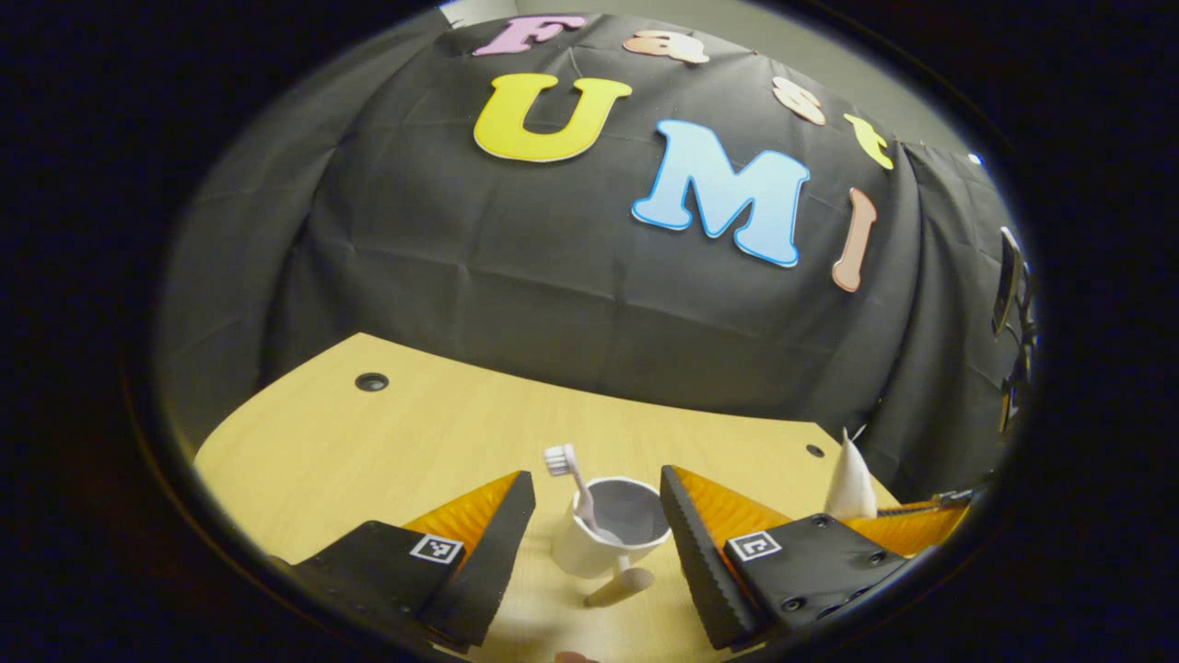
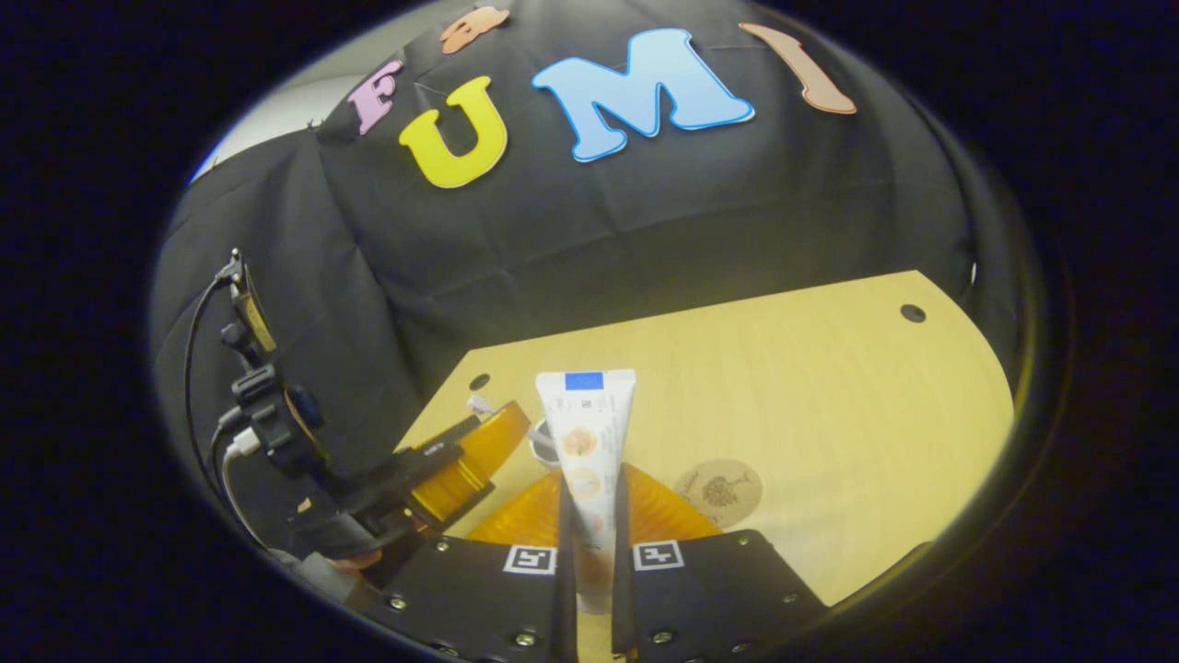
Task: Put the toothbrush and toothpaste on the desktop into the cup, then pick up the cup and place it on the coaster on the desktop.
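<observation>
A white cup (image 1: 589, 552) with a wooden handle stands on the wooden desktop (image 1: 368, 451). A toothbrush (image 1: 576, 483) leans inside it, bristles up. My left gripper (image 1: 597, 479) is open, its fingers on either side of the cup without touching it. My right gripper (image 2: 591, 479) is shut on a white toothpaste tube (image 2: 588, 424), held upright above the desk; the tube (image 1: 849, 479) also rises at the right of the left gripper view. A round brown coaster (image 2: 718, 491) lies on the desk just right of the tube. The left gripper (image 2: 461, 460) partly hides the cup (image 2: 543, 448).
The desk (image 2: 829, 387) has small round holes (image 1: 371, 381) (image 2: 912, 313) near its far edge. A device on a stand with cables (image 2: 253, 387) sits beyond the desk's edge by the black cloth. Bare wood spreads around the coaster.
</observation>
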Tool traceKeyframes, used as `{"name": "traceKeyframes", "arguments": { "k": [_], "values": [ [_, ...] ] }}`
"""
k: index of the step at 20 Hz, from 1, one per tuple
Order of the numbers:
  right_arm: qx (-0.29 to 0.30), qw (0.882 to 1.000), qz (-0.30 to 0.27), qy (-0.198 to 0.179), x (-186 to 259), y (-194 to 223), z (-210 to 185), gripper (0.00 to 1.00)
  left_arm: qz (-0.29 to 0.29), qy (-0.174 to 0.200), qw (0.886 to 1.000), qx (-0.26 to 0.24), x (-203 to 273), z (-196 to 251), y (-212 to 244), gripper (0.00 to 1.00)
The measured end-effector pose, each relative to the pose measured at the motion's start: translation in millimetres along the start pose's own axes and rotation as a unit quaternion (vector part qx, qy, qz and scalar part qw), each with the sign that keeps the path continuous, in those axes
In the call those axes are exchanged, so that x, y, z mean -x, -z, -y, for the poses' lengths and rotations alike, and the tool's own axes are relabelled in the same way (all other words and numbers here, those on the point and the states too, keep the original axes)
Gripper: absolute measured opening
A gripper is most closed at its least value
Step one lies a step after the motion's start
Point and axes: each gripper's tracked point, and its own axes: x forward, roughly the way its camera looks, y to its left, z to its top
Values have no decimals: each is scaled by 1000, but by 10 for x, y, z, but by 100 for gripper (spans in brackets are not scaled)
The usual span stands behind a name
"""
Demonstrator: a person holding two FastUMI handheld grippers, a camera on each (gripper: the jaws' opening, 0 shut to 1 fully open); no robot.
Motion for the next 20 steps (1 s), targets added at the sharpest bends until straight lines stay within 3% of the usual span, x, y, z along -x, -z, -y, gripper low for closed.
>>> {"name": "traceKeyframes", "arguments": {
  "k": [1, 3, 4, 5, 9, 10, 11, 13, 20],
  "values": [
    [7, 1000, 8, -4, -67, -54, -28, 15, -8, -1, 1000, 0, 33, -16, 29, 89],
    [18, 999, 25, -11, -106, -116, -172, 16, -18, 0, 1000, 0, 82, -41, 59, 94],
    [20, 999, 34, -17, -167, -178, -219, 15, -22, 0, 1000, -1, 107, -45, 66, 84],
    [21, 999, 42, -23, -219, -224, -260, 15, -26, 2, 1000, -1, 138, -50, 75, 89],
    [30, 996, 78, -31, -422, -430, -362, 15, -40, 22, 999, 4, 225, 10, 122, 89],
    [32, 995, 89, -34, -476, -492, -395, 15, -42, 26, 999, 7, 241, 14, 119, 84],
    [34, 994, 98, -36, -519, -536, -412, 15, -42, 26, 999, 11, 259, -1, 110, 90],
    [42, 992, 115, -37, -587, -650, -448, 15, -43, 30, 998, 20, 296, -27, 116, 90],
    [66, 988, 141, -22, -1016, -816, -484, 15, -59, 13, 997, 52, 382, -267, 201, 90]
  ]
}}
